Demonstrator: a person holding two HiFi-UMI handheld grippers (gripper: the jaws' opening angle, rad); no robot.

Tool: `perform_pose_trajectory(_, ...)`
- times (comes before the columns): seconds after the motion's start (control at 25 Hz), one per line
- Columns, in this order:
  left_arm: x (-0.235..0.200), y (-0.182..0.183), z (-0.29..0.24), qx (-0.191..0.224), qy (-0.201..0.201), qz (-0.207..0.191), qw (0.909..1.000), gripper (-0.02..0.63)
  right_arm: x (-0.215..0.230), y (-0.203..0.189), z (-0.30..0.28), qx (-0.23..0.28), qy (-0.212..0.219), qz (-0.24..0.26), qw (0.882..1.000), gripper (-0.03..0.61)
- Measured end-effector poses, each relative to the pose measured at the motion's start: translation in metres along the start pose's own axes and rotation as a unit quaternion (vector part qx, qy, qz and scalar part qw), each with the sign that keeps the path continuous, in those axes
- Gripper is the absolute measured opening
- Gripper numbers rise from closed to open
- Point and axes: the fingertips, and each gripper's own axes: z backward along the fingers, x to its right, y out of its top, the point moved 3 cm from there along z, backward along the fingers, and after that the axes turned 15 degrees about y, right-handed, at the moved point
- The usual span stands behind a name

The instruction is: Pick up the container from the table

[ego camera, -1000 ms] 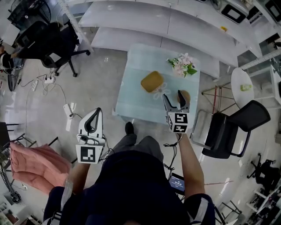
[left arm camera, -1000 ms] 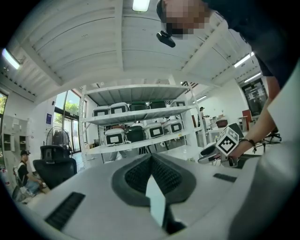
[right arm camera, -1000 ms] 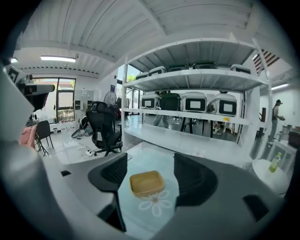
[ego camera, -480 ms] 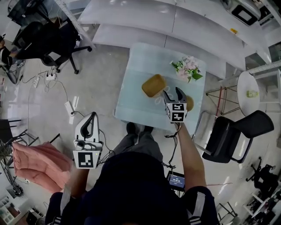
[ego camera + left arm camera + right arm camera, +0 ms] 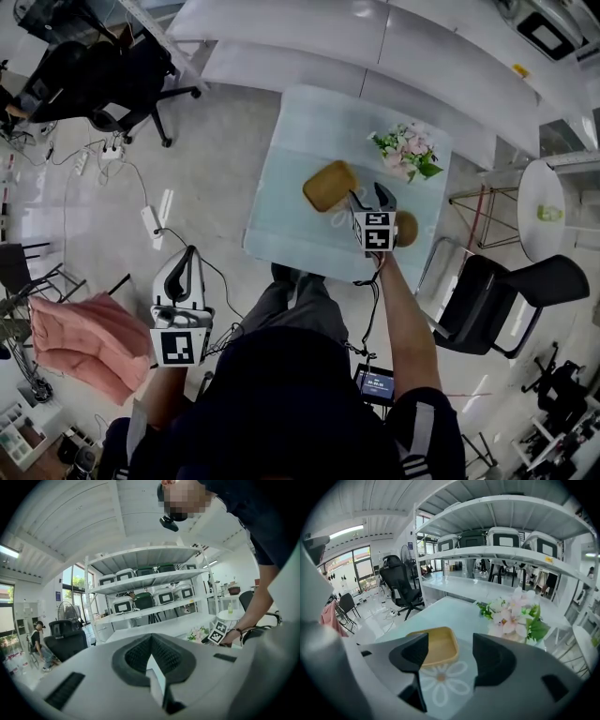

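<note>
Hovering over the glass worktop (image 5: 291, 220), the right tongs (image 5: 449, 654) are spread wide and pinching nothing. The shallow yellow container (image 5: 437, 644) sits on the worktop just ahead of them. Left tongs (image 5: 151, 657) are pressed together, empty, well away from it.

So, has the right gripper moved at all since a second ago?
Yes. In the head view the right gripper has gone further in over the table. Its open jaws now sit closer to the wooden container, just off its right side.
</note>
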Motion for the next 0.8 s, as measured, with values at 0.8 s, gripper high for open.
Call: perform_pose_trajectory(0.8,0.005,-0.017,-0.029,-0.032,0.008,-0.023,0.9992,0.003,0.035,-0.042,-0.062,-0.092,0.021,-0.033,0.995,0.224)
